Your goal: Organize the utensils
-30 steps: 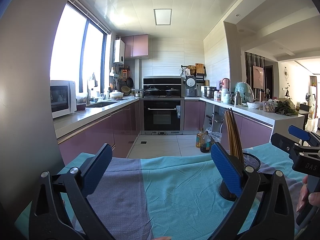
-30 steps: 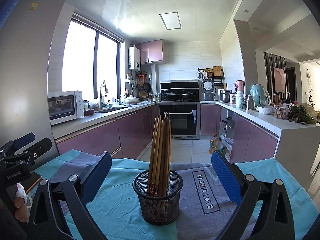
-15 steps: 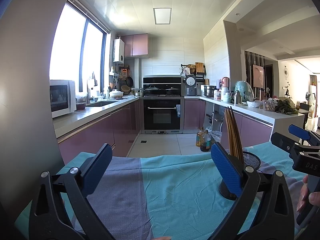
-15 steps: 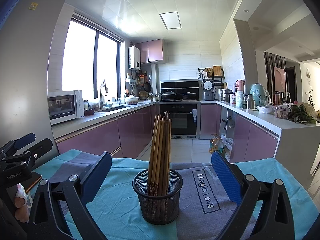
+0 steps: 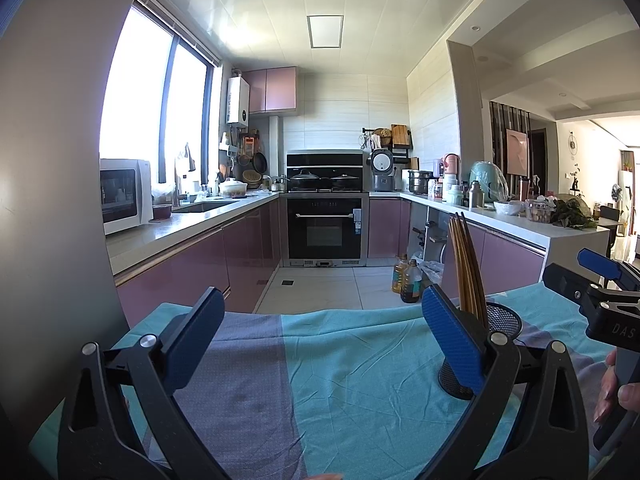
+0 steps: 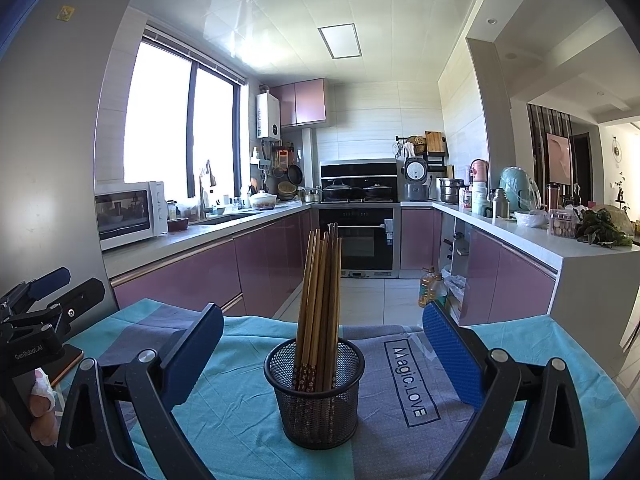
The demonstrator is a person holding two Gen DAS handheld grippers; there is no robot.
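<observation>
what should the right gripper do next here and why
Probably ease the right gripper forward and up to close on the chopsticks. Its jaws are wide open, the mesh holder sits centred between them, and the chopsticks stand bunched upright in it. The left gripper is open over bare cloth.

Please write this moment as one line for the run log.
left gripper: open, empty | right gripper: open, empty | chopsticks: upright in mesh cup | cup: on cloth

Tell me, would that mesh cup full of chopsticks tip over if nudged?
Probably easily. The chopsticks stand far taller than the mesh cup, so it looks top-heavy. The open wire mesh looks light, and the wrinkled cloth beneath may catch its base.
</observation>
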